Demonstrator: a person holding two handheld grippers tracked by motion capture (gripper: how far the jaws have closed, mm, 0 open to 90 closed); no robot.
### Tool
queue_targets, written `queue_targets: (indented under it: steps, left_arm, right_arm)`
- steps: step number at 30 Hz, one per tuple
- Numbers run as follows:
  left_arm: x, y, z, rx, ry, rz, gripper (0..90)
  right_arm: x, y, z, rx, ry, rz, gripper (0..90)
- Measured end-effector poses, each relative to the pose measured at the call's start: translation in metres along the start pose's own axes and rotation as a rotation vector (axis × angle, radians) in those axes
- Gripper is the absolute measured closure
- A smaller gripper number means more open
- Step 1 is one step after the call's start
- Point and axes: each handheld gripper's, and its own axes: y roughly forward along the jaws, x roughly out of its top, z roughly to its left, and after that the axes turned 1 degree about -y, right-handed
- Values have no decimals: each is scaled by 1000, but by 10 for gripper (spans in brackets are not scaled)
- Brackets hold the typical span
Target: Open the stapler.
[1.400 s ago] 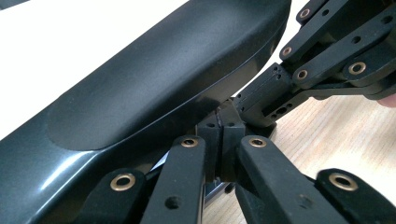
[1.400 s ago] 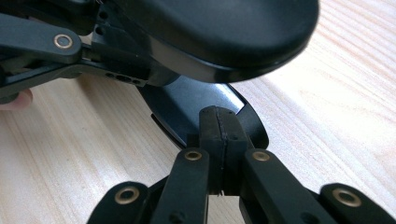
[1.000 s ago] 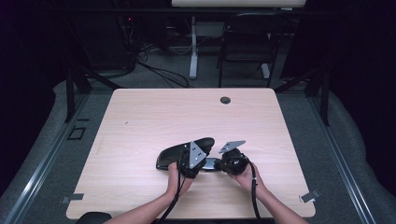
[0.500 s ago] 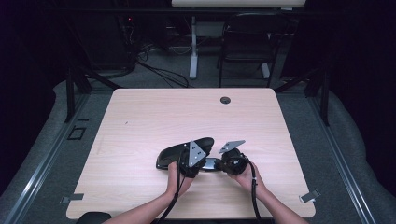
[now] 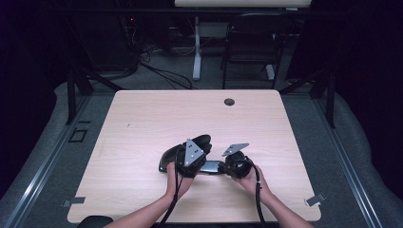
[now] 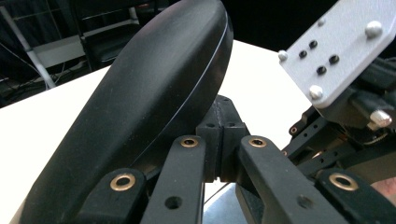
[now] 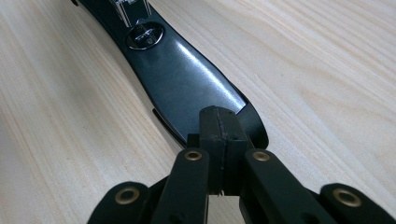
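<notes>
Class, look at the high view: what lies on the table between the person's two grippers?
In the high view, a black case, lid up and base flat, lies between the left gripper and the right gripper.
</notes>
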Motion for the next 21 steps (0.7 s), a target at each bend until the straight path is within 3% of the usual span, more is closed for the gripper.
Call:
queue_targets:
  steps: [14, 21]
  left_arm:
    - [12, -21, 17, 11, -42, -48, 900]
    - [15, -29, 24, 26, -41, -54, 900]
  right_arm:
    - [1, 0, 1, -11, -7, 10, 900]
    - [1, 0, 1, -11, -2, 7, 900]
